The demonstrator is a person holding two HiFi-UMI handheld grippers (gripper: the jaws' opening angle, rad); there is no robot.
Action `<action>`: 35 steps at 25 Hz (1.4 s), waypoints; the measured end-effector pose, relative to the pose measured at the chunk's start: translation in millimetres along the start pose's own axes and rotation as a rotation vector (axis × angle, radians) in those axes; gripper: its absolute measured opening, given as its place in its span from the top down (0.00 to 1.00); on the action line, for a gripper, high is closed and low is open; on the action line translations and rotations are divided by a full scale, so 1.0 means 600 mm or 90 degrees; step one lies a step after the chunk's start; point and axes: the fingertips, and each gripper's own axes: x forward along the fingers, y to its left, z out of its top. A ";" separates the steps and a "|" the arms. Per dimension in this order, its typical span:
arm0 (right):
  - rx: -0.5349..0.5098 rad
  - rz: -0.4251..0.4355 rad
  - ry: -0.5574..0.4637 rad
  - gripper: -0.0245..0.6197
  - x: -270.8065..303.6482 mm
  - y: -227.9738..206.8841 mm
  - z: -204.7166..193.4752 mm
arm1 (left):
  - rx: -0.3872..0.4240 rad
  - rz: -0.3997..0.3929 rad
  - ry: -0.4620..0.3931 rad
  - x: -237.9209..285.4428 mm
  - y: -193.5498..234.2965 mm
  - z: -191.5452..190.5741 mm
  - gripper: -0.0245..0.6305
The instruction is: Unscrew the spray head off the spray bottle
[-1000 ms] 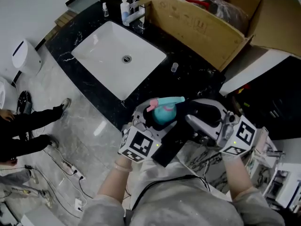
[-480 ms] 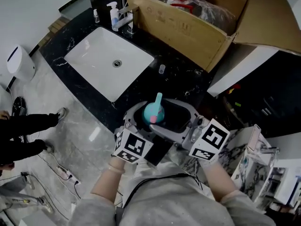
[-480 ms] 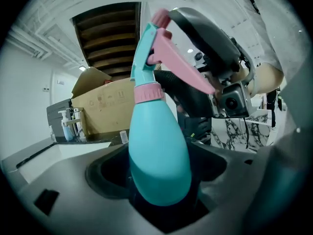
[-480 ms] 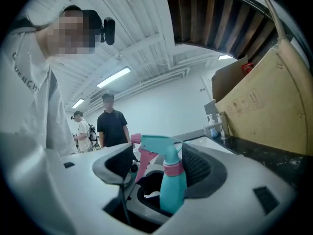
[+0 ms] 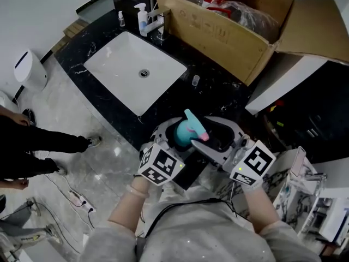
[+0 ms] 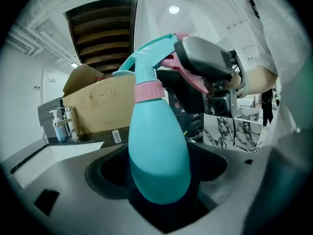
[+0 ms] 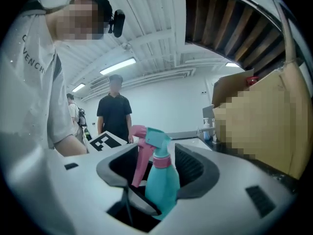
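The left gripper [image 6: 157, 182] is clamped on the teal spray bottle [image 6: 157, 146]. The right gripper [image 7: 154, 180] is set around the spray head [image 7: 155, 140]; its jaws, just narrowed, are seen apart, not pressing it.

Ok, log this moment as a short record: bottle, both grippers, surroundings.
spray bottle: teal body, pink collar, spray head on, not yet unscrewed
left gripper: shut on the bottle's body
right gripper: jaws apart on either side of the spray head, just been closing, pads not pressing on it
surroundings: black countertop with a white sink; open cardboard box beyond
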 end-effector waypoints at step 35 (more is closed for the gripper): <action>0.021 -0.050 0.004 0.52 0.035 0.004 0.006 | -0.015 0.022 -0.013 0.004 0.004 0.002 0.41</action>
